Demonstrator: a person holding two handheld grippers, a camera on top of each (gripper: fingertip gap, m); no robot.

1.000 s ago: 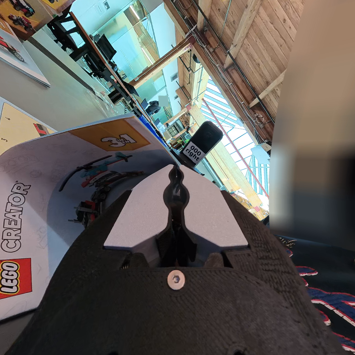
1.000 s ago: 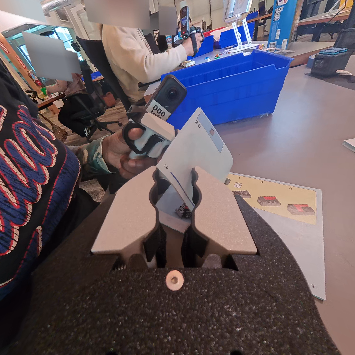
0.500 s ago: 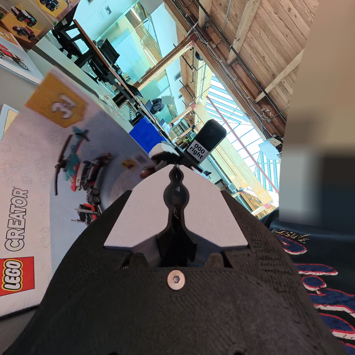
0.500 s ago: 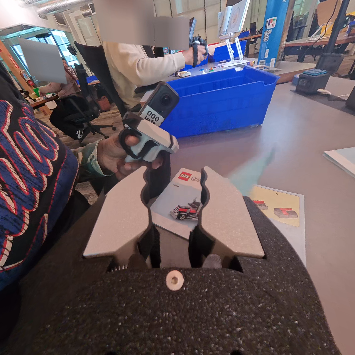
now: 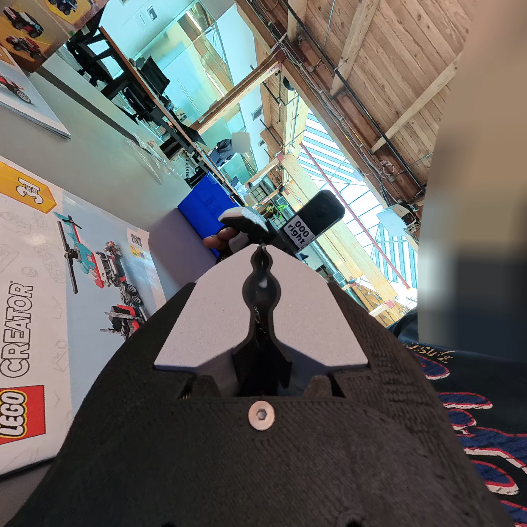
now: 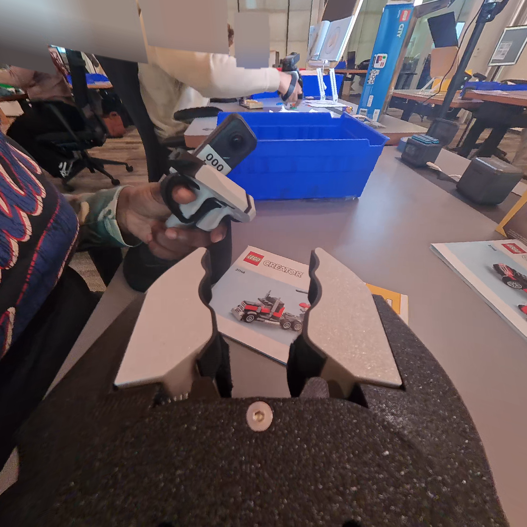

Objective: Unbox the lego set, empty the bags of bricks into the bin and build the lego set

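Note:
A lego instruction booklet [image 6: 265, 302] lies closed and flat on the grey table, cover up, with a truck picture. It also shows at the left of the left wrist view [image 5: 71, 285]. My right gripper [image 6: 259, 253] is open and empty, just above the booklet's near edge. My left gripper [image 5: 261, 251] is shut with nothing seen between its fingers. In the right wrist view, a hand holds it [image 6: 211, 199] at the booklet's left edge, pointing down. The blue bin [image 6: 299, 159] stands behind the booklet. What it holds is hidden.
A second booklet [image 6: 484, 273] lies at the right, and shows at the top left of the left wrist view [image 5: 17, 94]. The set's box [image 5: 22, 28] stands beyond it. Two dark boxes [image 6: 487, 182] sit at the far right. A person works at another table behind the bin. The grippers are tip to tip, or close to it.
The raised page has left my right gripper and the booklet has dropped shut and flat. My right gripper has opened wider. My left gripper has stayed shut.

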